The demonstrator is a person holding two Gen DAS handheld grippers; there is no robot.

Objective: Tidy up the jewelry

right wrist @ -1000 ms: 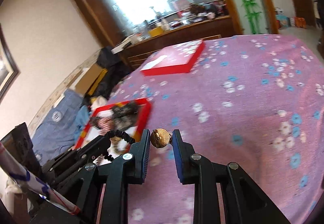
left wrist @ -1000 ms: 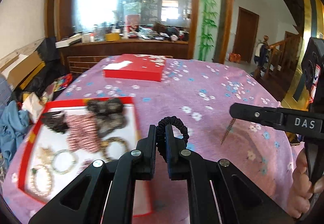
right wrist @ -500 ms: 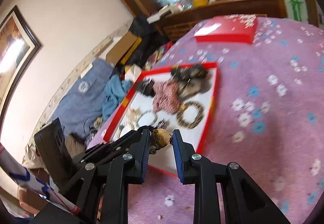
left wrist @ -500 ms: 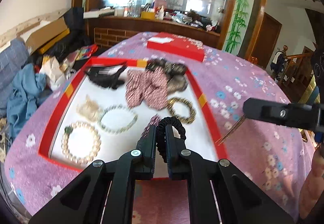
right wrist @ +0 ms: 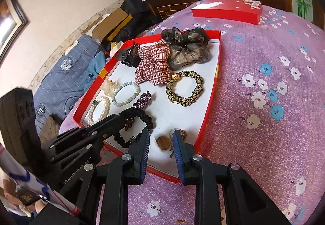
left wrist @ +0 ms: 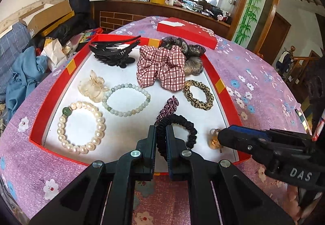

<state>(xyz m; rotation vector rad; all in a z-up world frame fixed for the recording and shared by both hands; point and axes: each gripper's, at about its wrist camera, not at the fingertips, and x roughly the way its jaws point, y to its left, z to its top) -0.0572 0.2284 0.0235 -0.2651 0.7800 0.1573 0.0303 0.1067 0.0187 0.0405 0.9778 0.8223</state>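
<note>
A red-rimmed white tray lies on the table with several pieces in it. My left gripper is shut on a black scrunchie, whose loop rests on the tray floor beside a purple leaf clip. My right gripper hovers at the tray's near right corner. Its jaws stand apart around a gold hair ornament that lies on the tray floor, with a gap showing at the left pad.
Also in the tray are a pearl bracelet, a pale green bead bracelet, a leopard scrunchie, a plaid scrunchie and a black claw clip. A red box sits farther back on the purple floral cloth.
Both grippers swung from over the bare cloth to over the tray and sank. The black scrunchie now touches the tray floor. The right jaws have widened and the gold ornament lies on the tray.
</note>
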